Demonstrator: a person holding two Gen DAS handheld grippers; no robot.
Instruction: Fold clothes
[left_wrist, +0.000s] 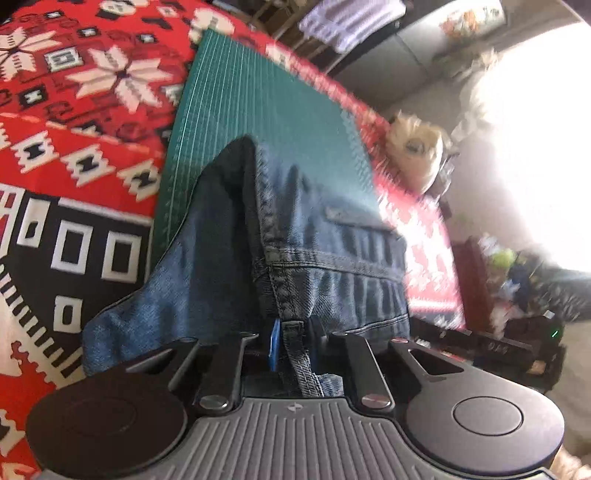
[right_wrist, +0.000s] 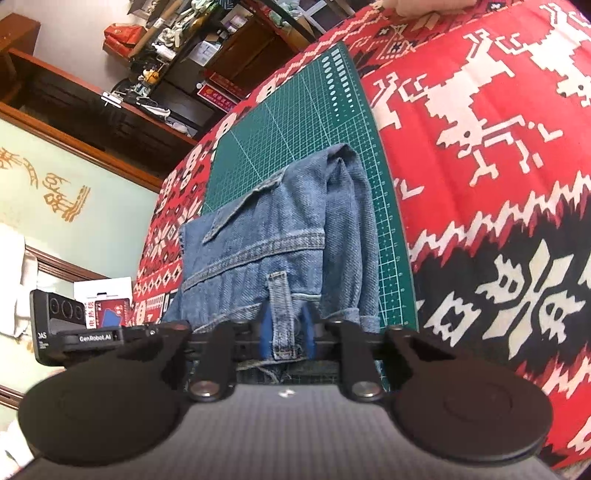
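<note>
A blue denim garment (left_wrist: 303, 236) lies partly folded on a green cutting mat (left_wrist: 258, 110), its waistband end toward me. My left gripper (left_wrist: 293, 343) is shut on a stitched denim edge that runs between its blue pads. In the right wrist view the same denim garment (right_wrist: 280, 229) lies on the green cutting mat (right_wrist: 295, 122). There my right gripper (right_wrist: 286, 336) is shut on a belt loop at the waistband, with a blue pad on each side of it. The other gripper (right_wrist: 85, 332) shows at the left of the right wrist view.
A red, white and black patterned cloth (right_wrist: 498, 166) covers the surface under the mat. A fluffy white toy (left_wrist: 417, 147) sits past its far edge. Shelves with clutter (right_wrist: 177, 55) and a wooden cabinet stand beyond. A hand (right_wrist: 424, 7) rests on the cloth at the top.
</note>
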